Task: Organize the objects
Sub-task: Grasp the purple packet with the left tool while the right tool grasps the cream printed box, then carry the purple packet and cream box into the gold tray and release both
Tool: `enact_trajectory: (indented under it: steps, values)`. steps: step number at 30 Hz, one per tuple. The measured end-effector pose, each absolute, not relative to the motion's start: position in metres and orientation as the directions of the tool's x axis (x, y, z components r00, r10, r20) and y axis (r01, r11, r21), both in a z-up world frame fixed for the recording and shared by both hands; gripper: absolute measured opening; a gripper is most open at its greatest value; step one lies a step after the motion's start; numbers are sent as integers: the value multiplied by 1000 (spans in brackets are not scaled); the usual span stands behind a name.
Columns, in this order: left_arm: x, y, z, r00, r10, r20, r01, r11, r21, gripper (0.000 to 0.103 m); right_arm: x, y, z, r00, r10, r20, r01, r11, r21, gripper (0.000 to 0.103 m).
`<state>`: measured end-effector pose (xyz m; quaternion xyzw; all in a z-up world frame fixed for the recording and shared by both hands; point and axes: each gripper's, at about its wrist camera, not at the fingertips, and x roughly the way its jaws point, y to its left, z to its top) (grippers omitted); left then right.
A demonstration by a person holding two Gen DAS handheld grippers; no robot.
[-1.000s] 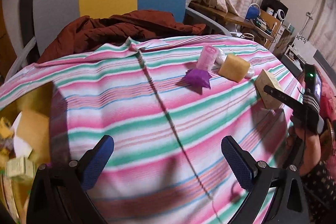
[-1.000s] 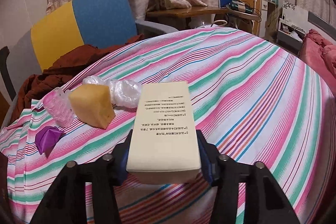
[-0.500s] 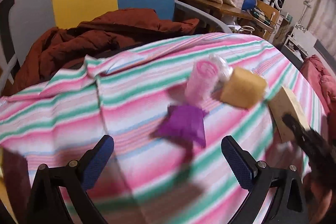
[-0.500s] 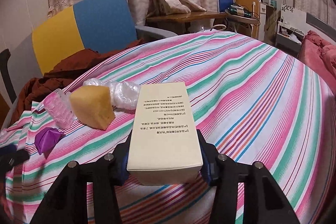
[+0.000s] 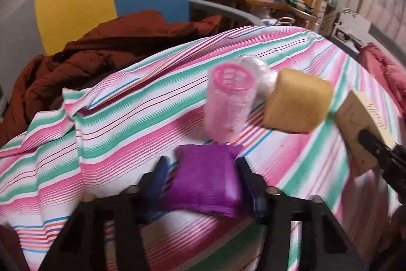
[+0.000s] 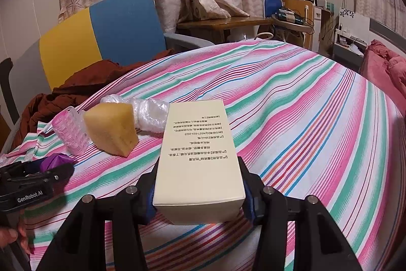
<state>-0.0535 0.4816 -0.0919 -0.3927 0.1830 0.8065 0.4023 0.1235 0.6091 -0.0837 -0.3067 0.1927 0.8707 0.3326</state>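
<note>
Purple pouch (image 5: pixel 205 177): one soft, pillow-shaped fabric piece lying on the striped cloth (image 5: pixel 121 123), between the left gripper's (image 5: pixel 203 184) blue pads.
Left gripper: jaws closing around the pouch; firm contact cannot be told through the blur.
Cream box (image 6: pixel 198 156): one smooth rectangular carton with printed text, clamped between the right gripper's (image 6: pixel 199 197) narrow fingers.
Pink roller (image 5: pixel 229 103): one translucent ribbed cylinder, just behind the pouch.
Yellow sponge (image 5: pixel 297 103): one porous block, beside the roller.
Clear plastic wrap (image 6: pixel 149 111): one crinkled bundle behind the sponge.
Chair (image 6: pixel 101 34): one, yellow and blue back.
</note>
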Motion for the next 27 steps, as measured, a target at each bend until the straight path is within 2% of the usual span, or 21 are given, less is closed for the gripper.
enact_trajectory:
  steps: [14, 22, 27]
  values:
    - [-21, 439, -78, -472, 538, -699, -772, -635, 32, 51, 123, 607, -82, -581, 475, -661, -700, -705, 109, 52]
    - [8, 408, -72, -521, 549, -654, -765, -640, 73, 51, 132, 592, -68, -619, 515, -593, -689, -718, 95, 51]
    - [19, 394, -73, -530, 544, -650, -766, -637, 92, 51, 132, 575, -62, -638, 490, -594, -659, -746, 92, 51]
